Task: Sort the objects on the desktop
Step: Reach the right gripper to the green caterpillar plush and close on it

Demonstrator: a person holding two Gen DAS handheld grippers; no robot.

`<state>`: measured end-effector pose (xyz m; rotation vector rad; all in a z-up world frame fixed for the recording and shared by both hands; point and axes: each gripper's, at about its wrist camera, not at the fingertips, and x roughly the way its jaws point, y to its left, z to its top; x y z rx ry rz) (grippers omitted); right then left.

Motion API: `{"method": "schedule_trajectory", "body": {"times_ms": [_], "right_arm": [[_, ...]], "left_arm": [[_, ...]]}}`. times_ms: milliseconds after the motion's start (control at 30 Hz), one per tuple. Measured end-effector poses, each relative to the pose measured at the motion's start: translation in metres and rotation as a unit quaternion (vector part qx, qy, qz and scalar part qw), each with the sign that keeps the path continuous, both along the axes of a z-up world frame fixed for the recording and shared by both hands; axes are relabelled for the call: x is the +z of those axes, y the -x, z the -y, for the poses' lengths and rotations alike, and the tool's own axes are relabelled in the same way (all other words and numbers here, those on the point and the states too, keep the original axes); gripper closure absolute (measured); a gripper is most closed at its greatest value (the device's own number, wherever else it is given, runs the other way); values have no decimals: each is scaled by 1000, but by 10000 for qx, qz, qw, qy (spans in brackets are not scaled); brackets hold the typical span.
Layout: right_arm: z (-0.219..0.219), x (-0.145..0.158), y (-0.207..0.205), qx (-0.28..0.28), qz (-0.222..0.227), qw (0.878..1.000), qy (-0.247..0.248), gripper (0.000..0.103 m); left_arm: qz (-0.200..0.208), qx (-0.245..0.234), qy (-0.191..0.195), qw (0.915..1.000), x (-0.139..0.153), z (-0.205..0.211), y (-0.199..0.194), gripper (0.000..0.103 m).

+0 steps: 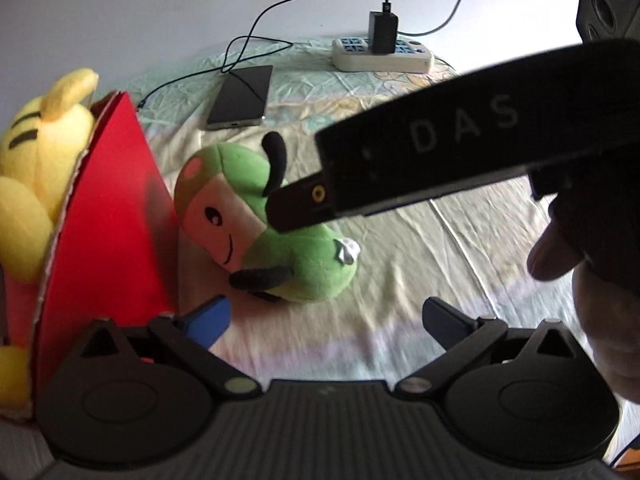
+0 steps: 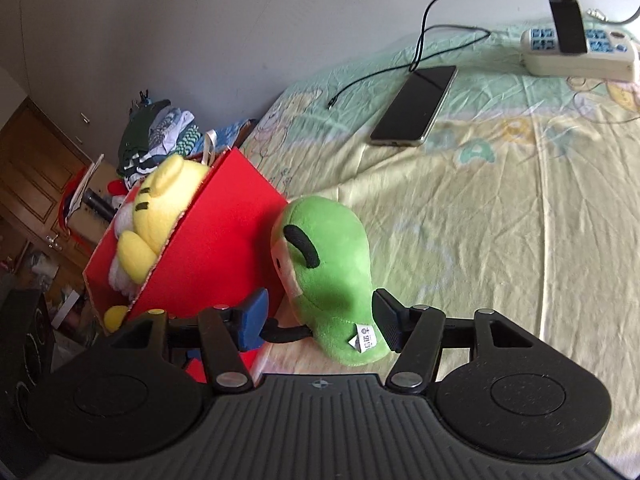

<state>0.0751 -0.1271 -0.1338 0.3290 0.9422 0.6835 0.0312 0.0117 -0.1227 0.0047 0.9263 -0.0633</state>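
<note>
Step in hand: your right claw [image 2: 318, 320] stood wide astride green plush [image 2: 332, 276] beside red box [image 2: 224, 248], unclosed; left claw [image 1: 326, 320] wide, empty; closing was due next.

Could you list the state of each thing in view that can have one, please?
right gripper: open, fingers either side of the green plush, not yet clamped.
left gripper: open, empty.
green plush: lying on the bedsheet against the red box.
red box: open-topped.
yellow plush: inside the box.
phone: screen dark, cable unplugged.
cable: loose end on the sheet.
charger: plugged into the power strip.
</note>
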Motion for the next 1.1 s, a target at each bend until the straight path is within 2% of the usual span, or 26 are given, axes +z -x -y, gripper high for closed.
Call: {"method": "schedule_trajectory", "body": {"times_ms": [300,567,800,967,1100], "right_arm": [[-3,-28,-24,-42,-698,9974,-201,43],[13,-41,-28,-325,-1312,9870,-865,49],[28,-43,-12,-508,-1678,9787,-1069,51],[35,-42,16,-539,-1864,9753,-1055,51],[41,-43,42,-649,-1928,9743,-967,51]], "left_arm": [[-109,117,48,9999,-19,-4,-26,1],[21,-8,-125,9999,-16,2,-34,2],[19,-372,-195,9991,-11,13,-24,2],[67,-876,-293,9957,-4,30,-3,2],[-58,-1189,-142,9928,-5,37,14,2]]}}
